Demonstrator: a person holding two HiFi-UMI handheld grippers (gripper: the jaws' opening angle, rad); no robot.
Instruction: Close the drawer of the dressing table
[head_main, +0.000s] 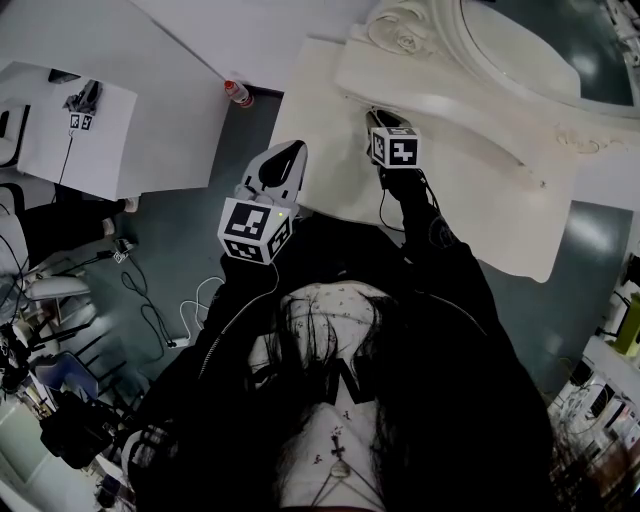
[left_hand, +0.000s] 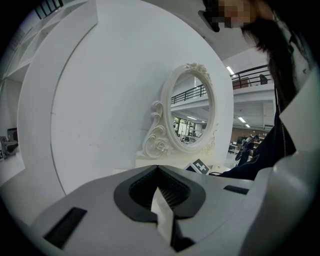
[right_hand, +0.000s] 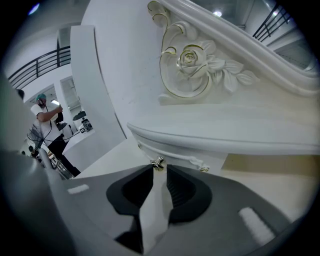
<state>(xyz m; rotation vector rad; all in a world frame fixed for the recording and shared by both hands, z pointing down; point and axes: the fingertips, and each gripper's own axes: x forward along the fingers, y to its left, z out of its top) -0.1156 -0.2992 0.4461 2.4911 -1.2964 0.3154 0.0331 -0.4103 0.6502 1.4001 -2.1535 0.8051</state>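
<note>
The white dressing table carries an ornate oval mirror. Under the carved rose shelf, its small drawer front stands slightly proud, with a tan side showing to its right. My right gripper points at that drawer, its jaws nipped almost together on the small metal drawer knob. In the head view the right gripper reaches over the tabletop. My left gripper hovers at the table's left edge. It is shut and holds nothing, facing the mirror from a distance.
A bottle with a red cap lies near the table's left corner. White tables stand further left, and cables trail across the grey floor. A large white curved panel rises behind the mirror. A person stands far off.
</note>
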